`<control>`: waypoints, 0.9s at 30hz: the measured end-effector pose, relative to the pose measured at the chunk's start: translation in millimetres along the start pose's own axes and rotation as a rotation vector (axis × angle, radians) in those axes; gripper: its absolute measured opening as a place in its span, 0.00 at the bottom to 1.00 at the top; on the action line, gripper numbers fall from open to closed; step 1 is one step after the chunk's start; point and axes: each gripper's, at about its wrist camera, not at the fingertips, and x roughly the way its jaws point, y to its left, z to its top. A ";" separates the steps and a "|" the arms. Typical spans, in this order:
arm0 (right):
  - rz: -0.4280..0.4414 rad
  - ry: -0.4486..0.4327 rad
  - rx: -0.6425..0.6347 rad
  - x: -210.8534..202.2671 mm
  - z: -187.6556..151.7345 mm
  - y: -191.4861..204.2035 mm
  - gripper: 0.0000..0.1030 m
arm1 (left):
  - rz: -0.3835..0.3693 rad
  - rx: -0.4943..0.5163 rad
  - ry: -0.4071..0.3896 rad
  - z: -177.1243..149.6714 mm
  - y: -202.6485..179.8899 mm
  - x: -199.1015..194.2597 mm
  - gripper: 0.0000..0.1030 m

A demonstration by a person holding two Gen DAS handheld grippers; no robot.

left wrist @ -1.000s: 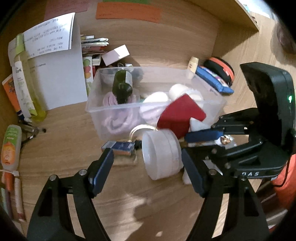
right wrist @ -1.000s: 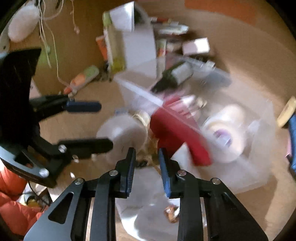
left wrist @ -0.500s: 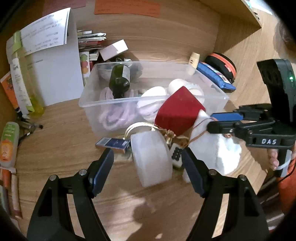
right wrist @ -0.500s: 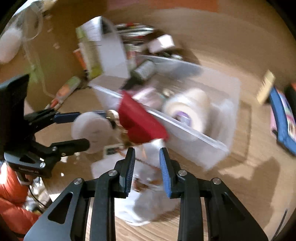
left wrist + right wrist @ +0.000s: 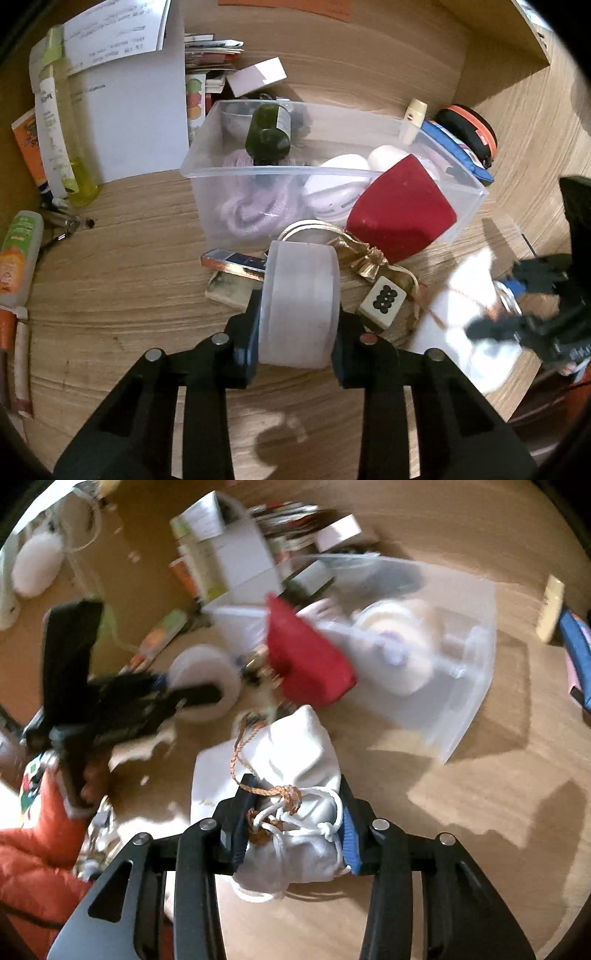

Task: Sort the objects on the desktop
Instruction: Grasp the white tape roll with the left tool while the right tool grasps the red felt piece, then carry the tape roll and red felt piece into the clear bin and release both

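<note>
Your left gripper (image 5: pixel 297 325) is clamped on the frosted white jar (image 5: pixel 299 306), just in front of the clear bin (image 5: pixel 369 171) on the wooden desk (image 5: pixel 122 266); paper labels beyond are too blurred to read.

Right view: your right gripper (image 5: pixel 291 827) pinches the white drawstring pouch (image 5: pixel 280 775) at its tied neck, near the bin.

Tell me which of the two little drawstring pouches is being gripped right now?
The white cloth drawstring pouch: the right gripper has its jaws shut on its tied neck. The shiny gold drawstring pouch lies untouched on the wooden desk beside the clear plastic bin.
</note>
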 end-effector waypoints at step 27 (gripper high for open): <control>-0.061 -0.202 0.056 11.7 62.0 -6.6 0.06 | 0.093 -0.089 -0.127 -9.0 17.2 -41.7 0.28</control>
